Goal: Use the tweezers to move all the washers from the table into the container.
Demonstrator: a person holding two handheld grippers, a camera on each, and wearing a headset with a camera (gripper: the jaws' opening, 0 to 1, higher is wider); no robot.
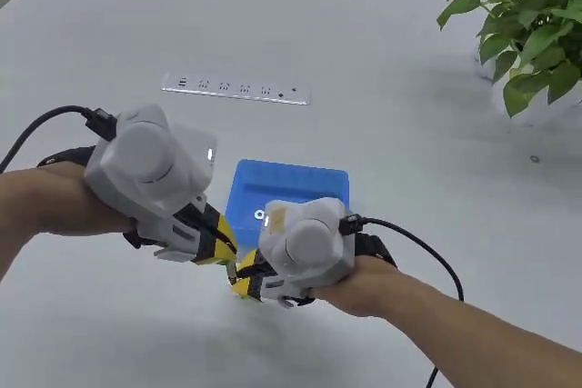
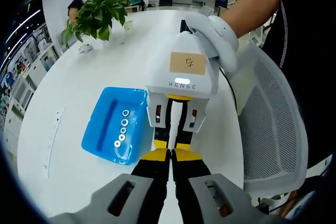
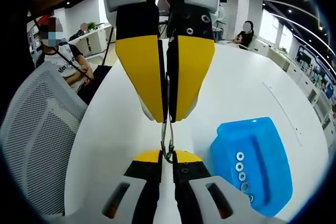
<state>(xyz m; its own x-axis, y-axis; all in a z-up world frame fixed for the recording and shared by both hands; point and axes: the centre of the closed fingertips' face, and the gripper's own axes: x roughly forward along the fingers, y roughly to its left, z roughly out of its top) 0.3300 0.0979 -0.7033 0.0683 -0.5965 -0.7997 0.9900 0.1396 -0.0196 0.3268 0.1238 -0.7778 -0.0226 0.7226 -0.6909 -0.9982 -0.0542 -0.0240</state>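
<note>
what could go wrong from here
1. The tweezers look thinly pinched between the left gripper and the right gripper, which meet tip to tip. If either one opens at the wrong moment, the tweezers may slip or twist out.
2. The container sits close beside the grippers. A careless swing could knock it and scatter the washers inside.

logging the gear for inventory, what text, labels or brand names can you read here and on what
"XENSE": on the white housing of the right gripper.
Tan sticker above it: handwritten mark, unreadable.
Power strip: markings too small to read.
</note>
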